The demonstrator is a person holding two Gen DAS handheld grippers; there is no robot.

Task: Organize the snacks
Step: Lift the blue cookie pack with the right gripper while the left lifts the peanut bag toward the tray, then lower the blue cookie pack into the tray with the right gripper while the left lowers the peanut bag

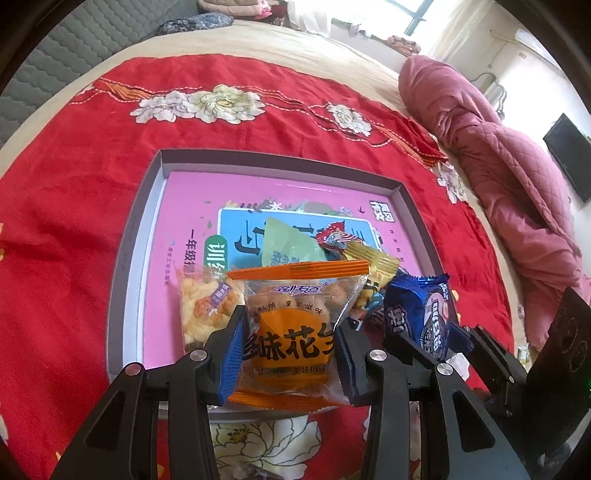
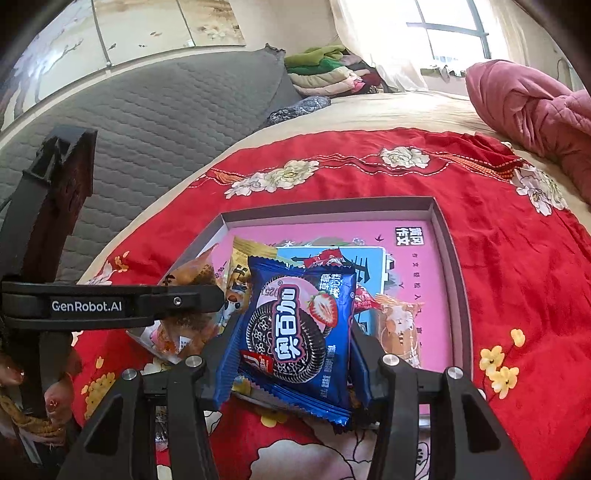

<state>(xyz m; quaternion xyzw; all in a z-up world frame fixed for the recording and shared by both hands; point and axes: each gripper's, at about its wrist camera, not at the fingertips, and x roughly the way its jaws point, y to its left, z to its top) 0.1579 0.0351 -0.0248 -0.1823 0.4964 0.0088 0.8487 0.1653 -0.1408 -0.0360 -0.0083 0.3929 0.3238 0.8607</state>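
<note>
While the left gripper (image 1: pixel 290 332) pinches the orange peanut packet (image 1: pixel 295 325) and the right gripper (image 2: pixel 291 354) the blue Oreo pack (image 2: pixel 295 332), slick wrappers could slip onto the red bedspread (image 1: pixel 74 221), missing the shallow box (image 1: pixel 136 221).

Bright window (image 2: pixel 450 33) daylight — fisheye-warped edges

a home bedroom. a wide bed (image 1: pixel 332 51) carries a red flowered cloth (image 1: pixel 74 221) and a rolled pink quilt (image 1: pixel 498 166), with a grey padded headboard (image 2: pixel 166 110) on the left. folded blankets (image 2: pixel 325 70) lie at the far end below a curtained window (image 2: pixel 450 29).
</note>
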